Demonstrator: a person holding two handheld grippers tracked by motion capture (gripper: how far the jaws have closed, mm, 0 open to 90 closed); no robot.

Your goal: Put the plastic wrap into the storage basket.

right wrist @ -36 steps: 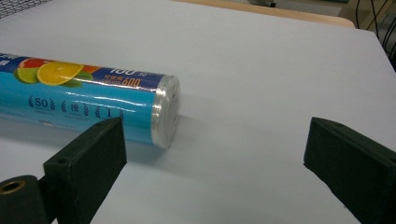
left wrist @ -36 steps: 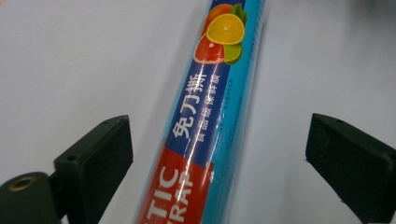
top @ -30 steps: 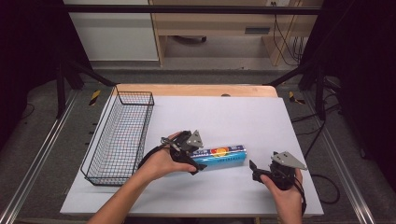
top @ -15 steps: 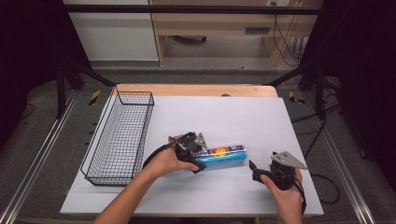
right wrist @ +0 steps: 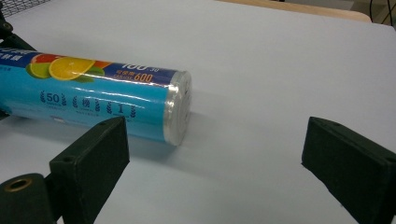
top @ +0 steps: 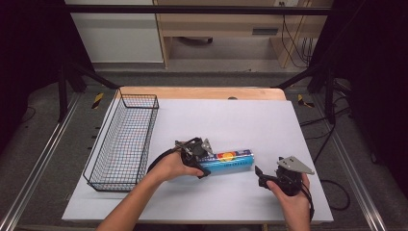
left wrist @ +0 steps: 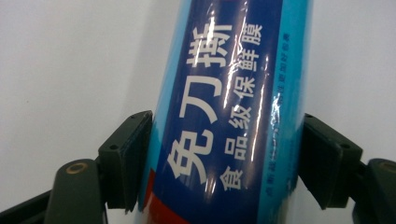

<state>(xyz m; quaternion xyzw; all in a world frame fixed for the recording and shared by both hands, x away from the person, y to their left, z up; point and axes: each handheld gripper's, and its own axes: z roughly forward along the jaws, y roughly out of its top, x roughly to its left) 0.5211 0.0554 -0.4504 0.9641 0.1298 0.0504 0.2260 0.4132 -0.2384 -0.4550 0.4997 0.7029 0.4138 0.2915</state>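
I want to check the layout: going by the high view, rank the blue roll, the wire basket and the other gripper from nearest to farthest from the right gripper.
From the right gripper:
1. Blue roll, just to its left.
2. Left gripper, at the roll's far end.
3. Wire basket, at the table's left edge.

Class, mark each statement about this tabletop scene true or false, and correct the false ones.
1. The blue plastic-wrapped roll lies on its side on the white table sheet. True.
2. The roll lies inside the black wire basket. False: it lies on the sheet, to the right of the basket.
3. The left gripper has the roll between its jaws. True.
4. The right gripper is shut on the roll's end. False: its jaws stand open, with the roll's end beyond them.
5. The basket holds a second roll. False: it is empty.
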